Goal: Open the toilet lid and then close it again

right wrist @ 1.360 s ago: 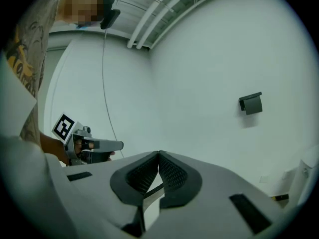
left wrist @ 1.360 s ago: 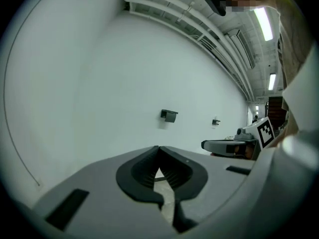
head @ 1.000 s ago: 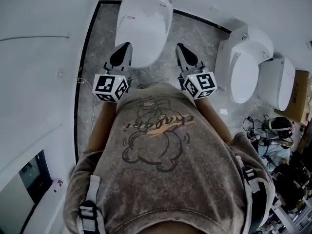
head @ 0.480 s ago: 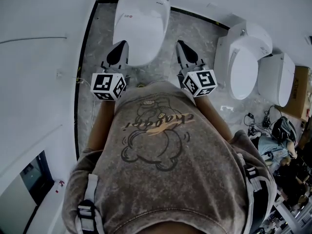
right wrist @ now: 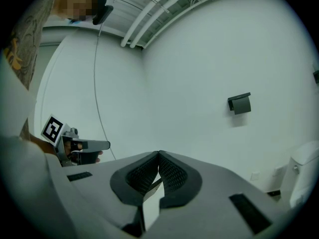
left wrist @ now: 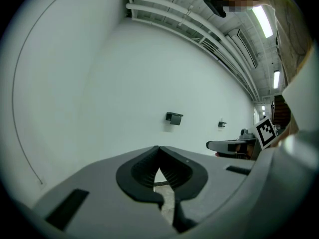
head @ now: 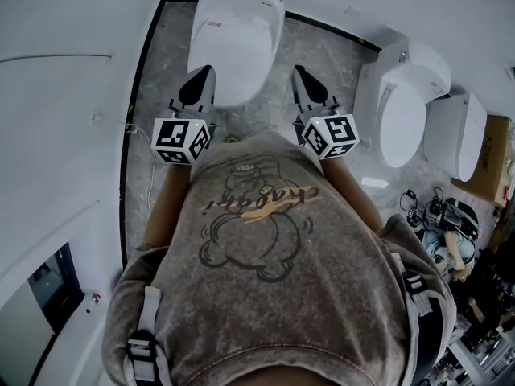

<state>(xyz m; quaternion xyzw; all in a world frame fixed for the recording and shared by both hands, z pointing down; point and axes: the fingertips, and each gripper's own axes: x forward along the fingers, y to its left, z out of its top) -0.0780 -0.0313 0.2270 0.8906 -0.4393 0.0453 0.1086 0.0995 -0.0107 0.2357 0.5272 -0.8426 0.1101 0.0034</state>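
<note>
Left gripper: hand-held, raised at the person's chest height, jaws brought together at the tips, nothing between them; only a sliver of floor shows through the gap lower down.

Right gripper: hand-held, level with the left, jaws likewise met at the tips and empty.

Neither gripper touches the toilet.

Toilet lid: white, lying down flat over the bowl, directly ahead of the person and between the two grippers as the head view has it. The bowl's inside is covered.

Head view only: grey marbled floor with a dark border; two more white toilets side by side to the right; a brown cardboard box beyond them, its contents not visible.

Gripper views only: a white wall carrying a small dark bracket, ceiling pipes and strip lights overhead. Neither of these views shows the toilet lid. Each one catches the opposite gripper with its marker cube off to the side.
</note>
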